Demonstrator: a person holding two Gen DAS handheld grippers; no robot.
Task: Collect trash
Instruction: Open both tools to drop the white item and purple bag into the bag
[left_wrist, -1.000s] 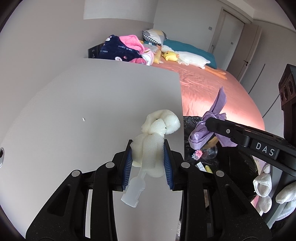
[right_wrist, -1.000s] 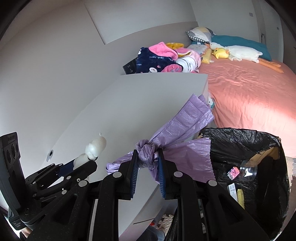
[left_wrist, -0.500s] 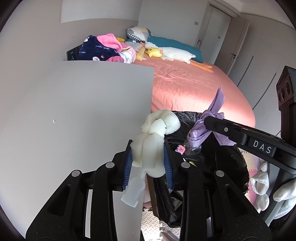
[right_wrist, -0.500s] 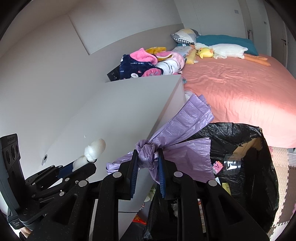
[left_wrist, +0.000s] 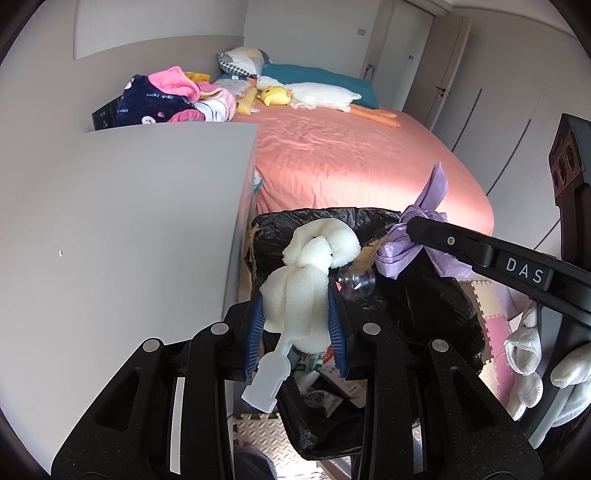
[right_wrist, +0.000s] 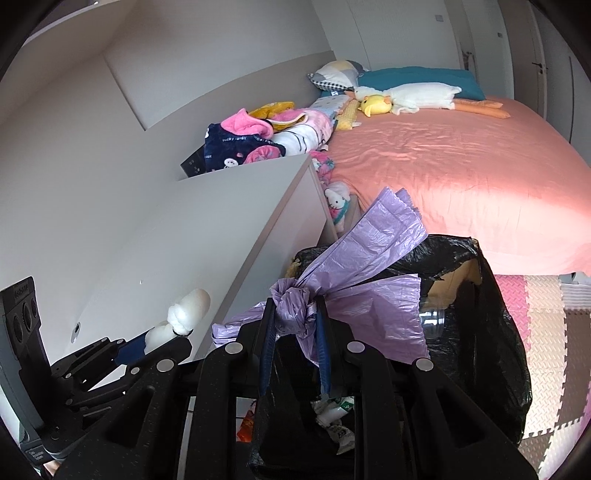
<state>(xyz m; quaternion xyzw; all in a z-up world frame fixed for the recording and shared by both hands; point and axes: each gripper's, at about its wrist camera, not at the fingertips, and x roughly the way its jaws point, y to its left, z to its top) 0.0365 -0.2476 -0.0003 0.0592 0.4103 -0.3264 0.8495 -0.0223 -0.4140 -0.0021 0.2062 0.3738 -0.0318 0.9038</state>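
Over the black-lined bin (left_wrist: 424, 295), my left gripper (left_wrist: 295, 321) clenches a knotted white foam wad (left_wrist: 303, 291); my right gripper (right_wrist: 293, 339) grips a knotted purple bag (right_wrist: 354, 295). Fingers and bags hide most of the bin's contents.

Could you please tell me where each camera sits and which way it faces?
Left wrist: on the left gripper, facing down along its fingers at white foam over the black bin; right gripper and gloved hand show.
Right wrist: on the right gripper, clamping the purple bag; left gripper shows.
Shared: bin, bed.
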